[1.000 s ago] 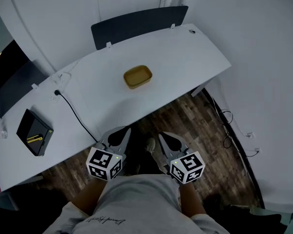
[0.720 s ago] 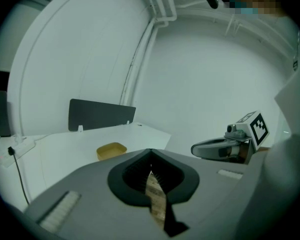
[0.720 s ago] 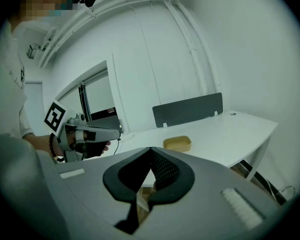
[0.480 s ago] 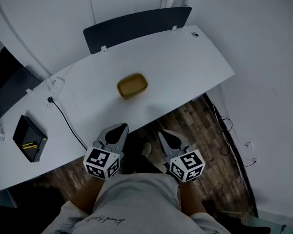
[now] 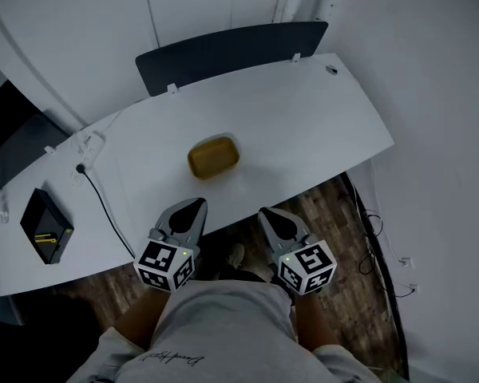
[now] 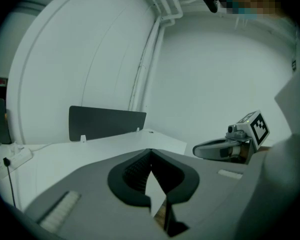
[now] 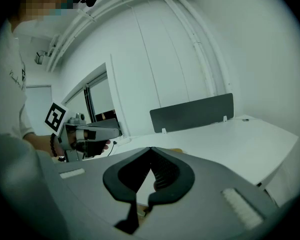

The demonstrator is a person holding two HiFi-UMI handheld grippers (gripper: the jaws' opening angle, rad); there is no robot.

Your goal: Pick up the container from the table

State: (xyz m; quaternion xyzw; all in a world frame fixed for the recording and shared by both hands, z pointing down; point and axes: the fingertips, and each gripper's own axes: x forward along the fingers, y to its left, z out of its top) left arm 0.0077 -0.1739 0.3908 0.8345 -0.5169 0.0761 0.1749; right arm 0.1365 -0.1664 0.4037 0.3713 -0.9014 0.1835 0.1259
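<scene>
Writing: only square black-and-white markers on the gripper cubes; the script on the shirt [image 5: 172, 361] is too small to read.
Yellow container [image 5: 213, 157]: mid-table, apart from both grippers.
Left gripper [image 5: 192, 206], right gripper [image 5: 266, 213]: jaws clenched, empty, by the near edge.
White table [image 5: 303, 118], dark divider panel [image 5: 231, 50] on the far edge, black box [image 5: 46, 225] at the left end.
Wood floor [image 5: 335, 222], white walls.

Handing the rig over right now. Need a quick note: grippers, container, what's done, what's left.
Left gripper: jaws shut, empty, by the table's near edge.
Right gripper: jaws shut, empty, beside the left one.
Container: yellow, sits on the white table just ahead of both grippers, untouched.
Done: nothing picked up yet.
Left: open the jaws, reach in, grip the container, lift it.
</scene>
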